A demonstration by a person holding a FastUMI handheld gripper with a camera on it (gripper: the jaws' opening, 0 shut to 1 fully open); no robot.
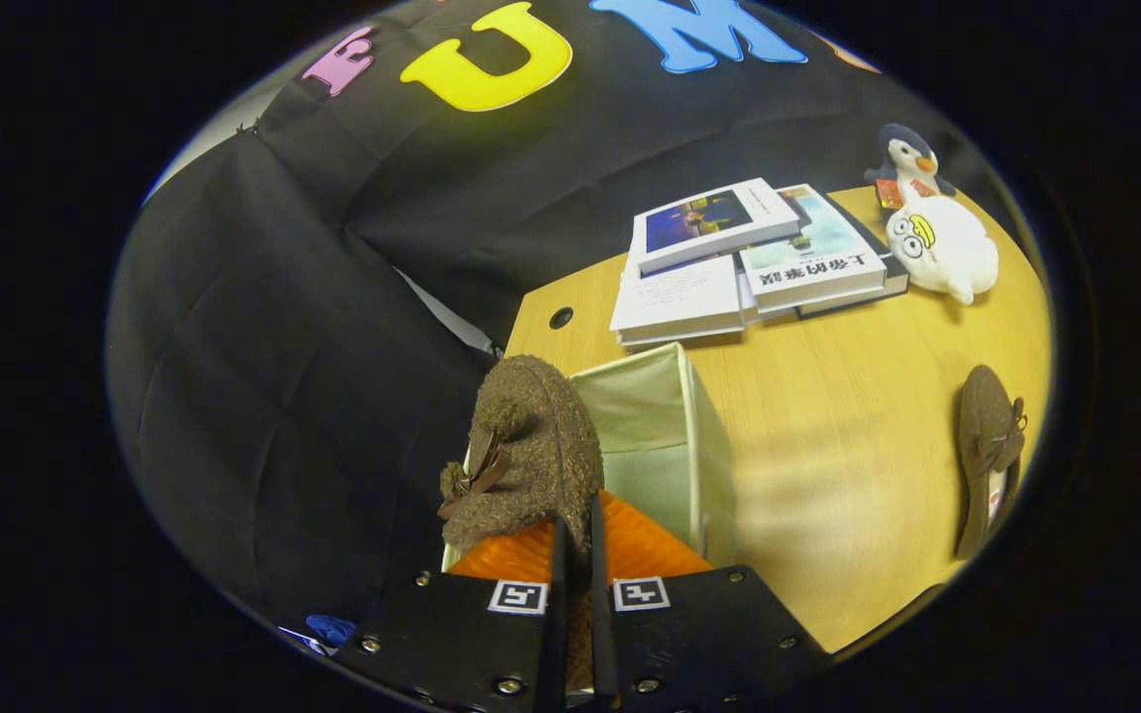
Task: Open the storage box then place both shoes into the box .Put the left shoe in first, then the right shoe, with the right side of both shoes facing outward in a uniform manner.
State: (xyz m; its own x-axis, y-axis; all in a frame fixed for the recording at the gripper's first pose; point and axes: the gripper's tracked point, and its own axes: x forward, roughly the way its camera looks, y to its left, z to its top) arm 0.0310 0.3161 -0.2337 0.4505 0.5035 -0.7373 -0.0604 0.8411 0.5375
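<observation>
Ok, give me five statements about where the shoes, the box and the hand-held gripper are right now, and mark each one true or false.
1. The hand-held gripper is shut on a brown fuzzy shoe. True.
2. The held shoe is over the open storage box. True.
3. The second shoe already lies inside the box. False: it lies on the wooden table, off to the box's side.
4. The books are stacked inside the box. False: they lie on the table beyond the box.
5. Two plush toys sit next to the books. True.
</observation>
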